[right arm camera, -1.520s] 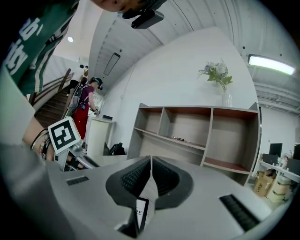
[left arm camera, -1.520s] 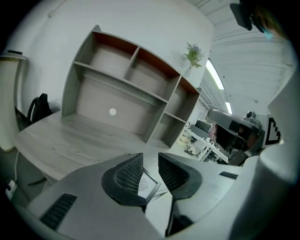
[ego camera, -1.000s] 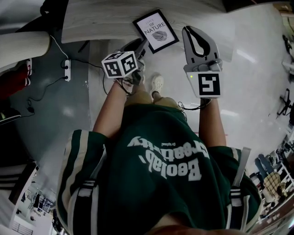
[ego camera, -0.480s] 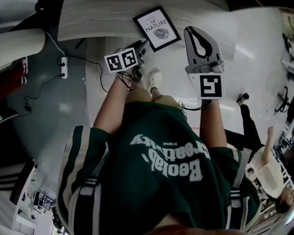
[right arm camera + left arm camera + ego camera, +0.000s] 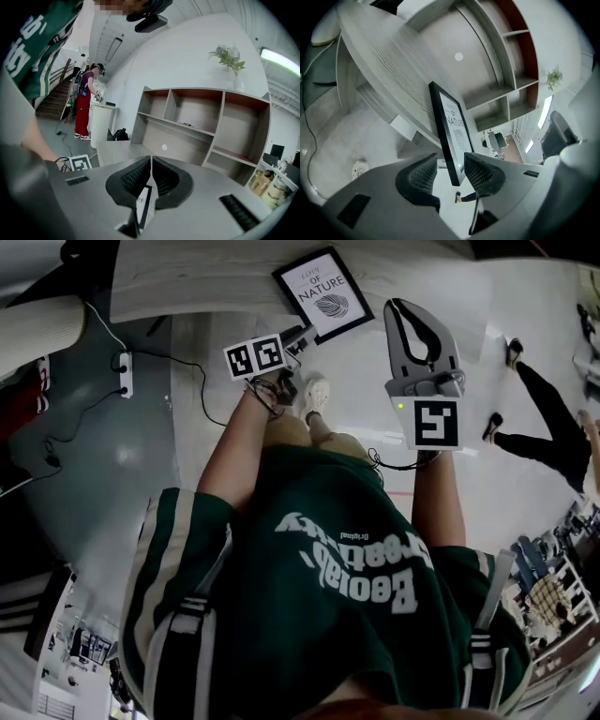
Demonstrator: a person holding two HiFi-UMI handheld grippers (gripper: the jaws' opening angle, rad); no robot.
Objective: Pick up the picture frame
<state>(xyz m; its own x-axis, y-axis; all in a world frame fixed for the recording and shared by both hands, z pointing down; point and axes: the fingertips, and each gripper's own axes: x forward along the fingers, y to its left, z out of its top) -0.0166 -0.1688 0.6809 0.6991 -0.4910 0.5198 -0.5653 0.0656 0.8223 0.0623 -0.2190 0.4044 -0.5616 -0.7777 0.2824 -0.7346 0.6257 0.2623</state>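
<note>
Pale grey wood-grain tabletop (image 5: 206,282), curved edge, at the top of the head view

White power strip (image 5: 122,374) on the grey floor (image 5: 122,474) beside the tabletop, a thin black cable (image 5: 178,368) running from it

Open shelving unit (image 5: 194,115), grey frame with red-brown back panels, several compartments; small white round dot (image 5: 164,147) on its lower back panel

Clear glass vase with pale flowers and green leaves (image 5: 230,58), upright on the unit's top board

Bystander in dark red trousers (image 5: 84,110), standing at a white counter (image 5: 101,125)

Black bag (image 5: 120,134) on the floor, just beside that counter

Wooden staircase (image 5: 52,101) behind the bystander

Second passer-by in black trousers (image 5: 553,418), at the right of the head view, on the pale glossy floor
</note>
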